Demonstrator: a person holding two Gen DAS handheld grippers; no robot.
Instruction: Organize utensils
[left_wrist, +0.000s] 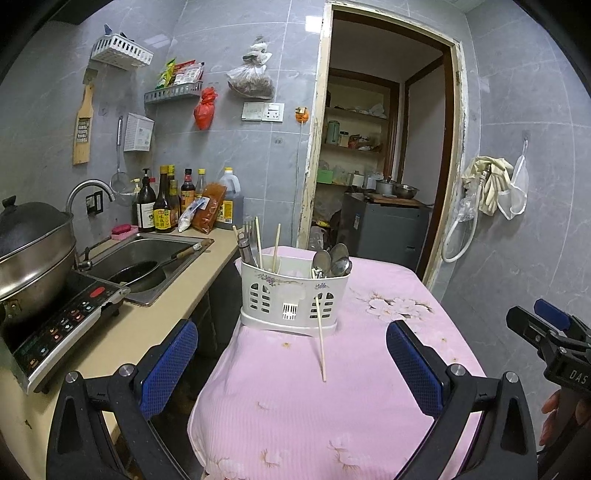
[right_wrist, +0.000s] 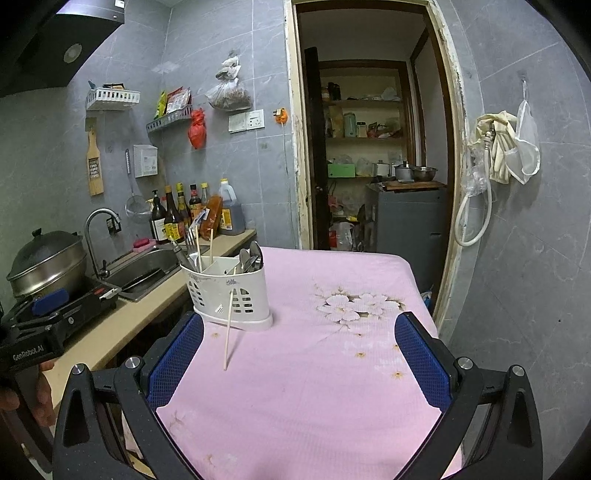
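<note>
The loose chopstick (left_wrist: 320, 338) leans on the holder (left_wrist: 291, 299), straight ahead of the left gripper (left_wrist: 291, 373) (both grippers wide apart, empty).

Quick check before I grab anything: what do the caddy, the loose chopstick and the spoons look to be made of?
Caddy: white plastic by its look, matte, with moulded slots and a printed flower motif.
Loose chopstick: pale wood or bamboo, unvarnished tan; it leans on the caddy's front.
Spoons: metal, probably stainless steel, with grey reflective bowls.

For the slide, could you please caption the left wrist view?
Open left tongs face a white utensil holder with one chopstick leaning outside.
</note>
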